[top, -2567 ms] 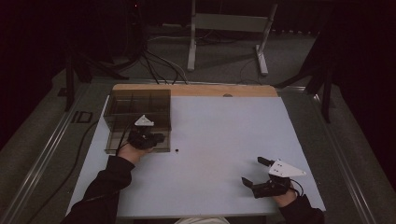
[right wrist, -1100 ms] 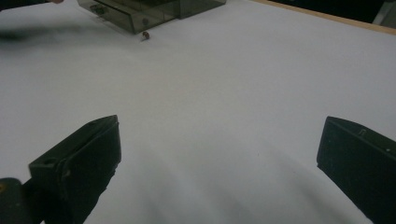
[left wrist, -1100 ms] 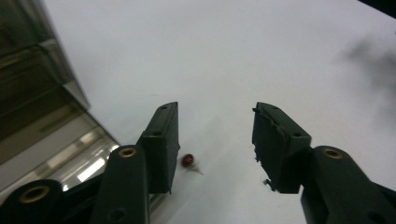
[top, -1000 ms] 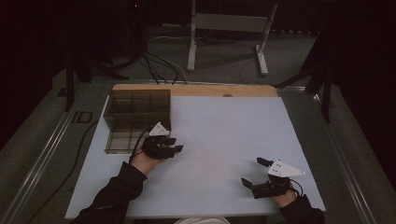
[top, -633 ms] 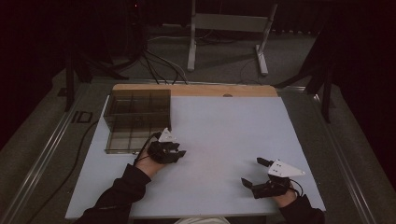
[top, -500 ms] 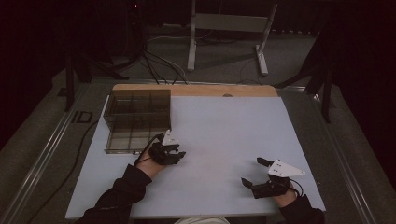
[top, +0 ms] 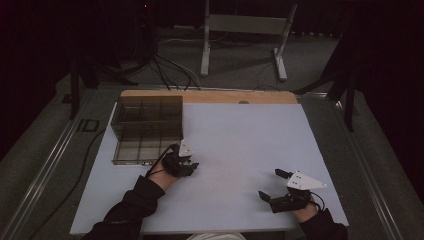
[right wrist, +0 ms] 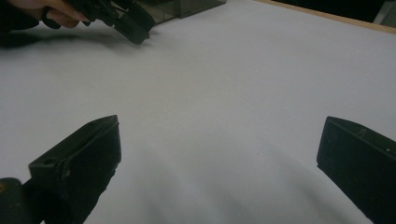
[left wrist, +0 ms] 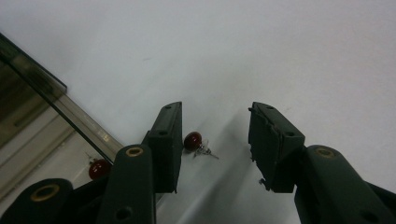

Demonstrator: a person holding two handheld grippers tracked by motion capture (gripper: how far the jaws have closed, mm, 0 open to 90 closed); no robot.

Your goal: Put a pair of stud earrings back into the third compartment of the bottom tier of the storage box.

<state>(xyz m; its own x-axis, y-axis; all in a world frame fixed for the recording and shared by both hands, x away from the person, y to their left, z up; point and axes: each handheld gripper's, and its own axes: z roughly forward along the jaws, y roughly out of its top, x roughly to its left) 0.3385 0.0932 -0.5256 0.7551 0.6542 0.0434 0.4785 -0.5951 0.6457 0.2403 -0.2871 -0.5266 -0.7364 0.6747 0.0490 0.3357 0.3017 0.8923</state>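
Moved since the earliest frame: left gripper (top: 186, 164), then over the near compartments of the smoked-plastic compartment box (top: 147, 129), now off the box and low over the table (top: 240, 150) just beside the box's near right corner; between a second ago and now, a small further drop toward the surface. Right gripper (top: 274, 186) unchanged across all frames, parked well to the right of the box near the table's front edge, jaws spread wide over bare table and holding nothing.

From the left gripper view (left wrist: 215, 144): jaws partly spread, not pinching anything yet. Between them, lying on the table close against the inner face of the left-hand jaw, a small red-beaded earring (left wrist: 195, 143) with a thin metal post pointing toward the other jaw. Just beside, against the box wall (left wrist: 56, 100), a second red bead (left wrist: 99, 169), possibly a reflection or a matching earring; cannot tell which.

Step in hand, as judged: lining up to pick the earring off the table beside the box.

Next move calls for: settling the fingertips to table level, centring the bead between the pads, then closing gently. Small, round and free to roll, so likely to skid or flick away if caught off-centre.
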